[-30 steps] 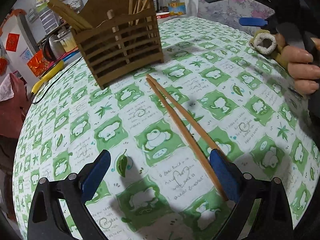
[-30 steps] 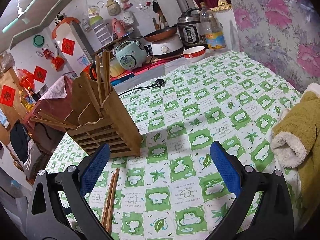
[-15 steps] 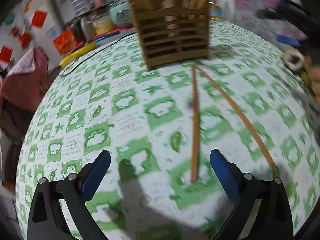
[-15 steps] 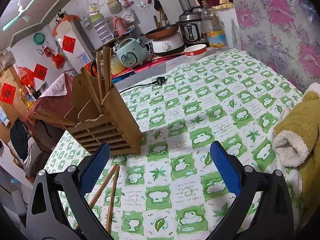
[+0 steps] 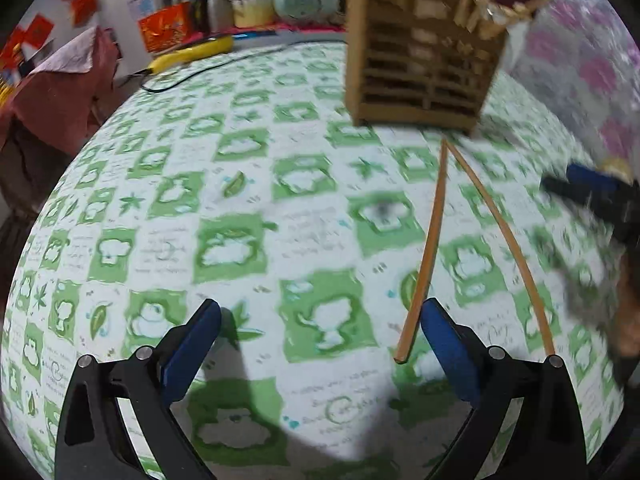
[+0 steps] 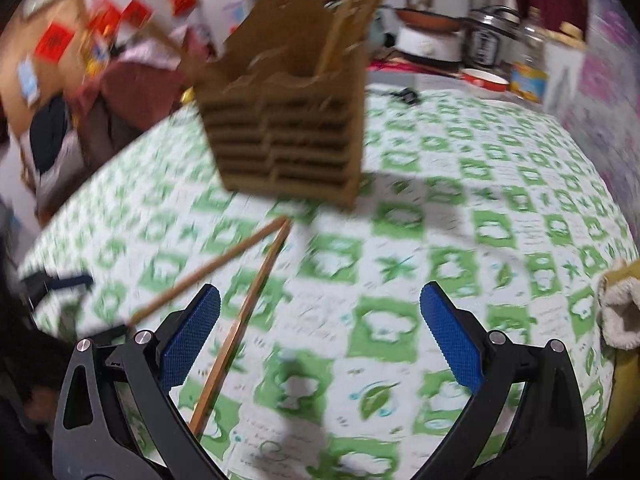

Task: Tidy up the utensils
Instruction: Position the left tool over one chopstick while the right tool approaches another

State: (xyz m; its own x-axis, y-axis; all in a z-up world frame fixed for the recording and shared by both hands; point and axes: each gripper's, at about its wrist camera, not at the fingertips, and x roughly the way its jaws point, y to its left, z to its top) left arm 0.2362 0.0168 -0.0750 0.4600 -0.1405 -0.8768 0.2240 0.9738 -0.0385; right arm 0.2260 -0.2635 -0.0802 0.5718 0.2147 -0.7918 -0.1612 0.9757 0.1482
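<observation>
Two wooden chopsticks lie on the green-and-white tablecloth, splayed in a V whose point is near the holder. In the left wrist view one chopstick ends just inside my right finger and the other chopstick runs outside it. A slatted wooden utensil holder with several sticks in it stands behind them. My left gripper is open and holds nothing. In the right wrist view the holder is ahead, one chopstick passes inside my left finger, the other chopstick angles left. My right gripper is open and holds nothing.
Rice cookers, a pot, a bottle and a red bowl crowd the table's far side. A black cable and yellow object lie at the far edge. A fleecy yellow sleeve is at right.
Both grippers have swung toward the chopsticks, and both views are blurred by motion. The holder now sits centre in the right view. The chopsticks lie splayed in a V.
</observation>
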